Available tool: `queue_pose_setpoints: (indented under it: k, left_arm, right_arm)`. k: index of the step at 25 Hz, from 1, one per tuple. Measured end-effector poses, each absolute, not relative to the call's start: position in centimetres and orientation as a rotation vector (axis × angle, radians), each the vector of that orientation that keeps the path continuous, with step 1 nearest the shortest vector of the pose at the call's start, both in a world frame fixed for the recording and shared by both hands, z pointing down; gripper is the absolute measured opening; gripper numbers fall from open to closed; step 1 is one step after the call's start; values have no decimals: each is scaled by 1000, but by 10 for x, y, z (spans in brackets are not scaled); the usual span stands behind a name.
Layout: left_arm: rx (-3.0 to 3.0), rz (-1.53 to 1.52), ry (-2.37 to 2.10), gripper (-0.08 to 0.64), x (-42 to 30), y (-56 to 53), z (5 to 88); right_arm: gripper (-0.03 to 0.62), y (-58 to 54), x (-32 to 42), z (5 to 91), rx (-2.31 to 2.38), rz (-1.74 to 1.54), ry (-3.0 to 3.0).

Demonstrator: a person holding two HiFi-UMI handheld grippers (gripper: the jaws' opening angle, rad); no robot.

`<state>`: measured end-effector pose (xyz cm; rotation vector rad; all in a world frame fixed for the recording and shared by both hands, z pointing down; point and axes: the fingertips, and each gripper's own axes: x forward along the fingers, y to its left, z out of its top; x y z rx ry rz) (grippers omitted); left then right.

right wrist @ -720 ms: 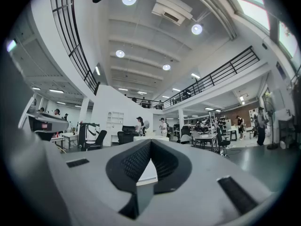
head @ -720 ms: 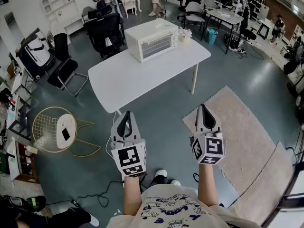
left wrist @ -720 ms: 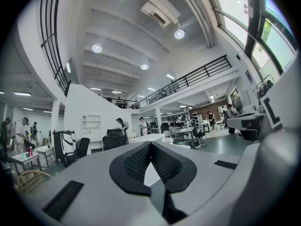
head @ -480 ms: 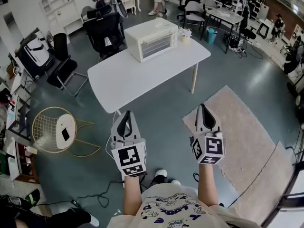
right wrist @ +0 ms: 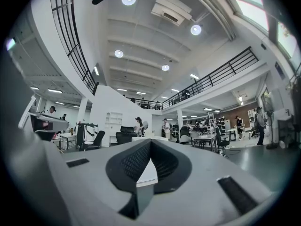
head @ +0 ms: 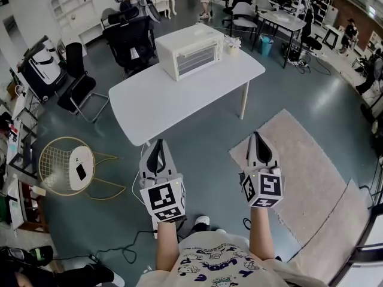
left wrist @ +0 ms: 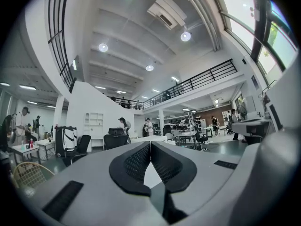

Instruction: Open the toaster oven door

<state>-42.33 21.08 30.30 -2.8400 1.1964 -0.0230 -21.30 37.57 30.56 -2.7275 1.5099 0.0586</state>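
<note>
A white toaster oven [head: 190,50] with its glass door closed stands at the far end of a white table [head: 161,94] in the head view. My left gripper [head: 157,144] and my right gripper [head: 256,136] are held level well short of the table, over the grey floor. Both are shut, their tips meeting with nothing between them. In the left gripper view the shut left gripper [left wrist: 150,145] points toward the distant table [left wrist: 149,139]. The right gripper view shows the right gripper [right wrist: 151,142] the same way, with the table [right wrist: 146,172] seen through the gap below its tips.
A black office chair [head: 128,40] stands behind the table. A gold wire chair [head: 63,166] is at my left, a beige rug [head: 305,172] at my right. More desks, chairs and people fill the back of the room. A small cup [head: 231,46] sits beside the oven.
Both grippers stay as they were. The table and oven have shifted very slightly in the head view, and people at the back have moved.
</note>
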Motion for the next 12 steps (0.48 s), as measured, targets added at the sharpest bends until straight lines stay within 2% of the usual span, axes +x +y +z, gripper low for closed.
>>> queue_pose_setpoints:
  k: [5,8,12]
  left_arm:
    - [-2856,12,1239,26,-416,192,303]
    - [-2893,25,1238,161,-407,179,303]
    - [-2899,-9,1226,241,-398,162,307]
  right_arm:
    - [-3,362,-205,309,-2727,59,1503]
    - [-3,352,-198,309,-2732,51,1492]
    - [-3,338,-193,309,-2738,48,1476]
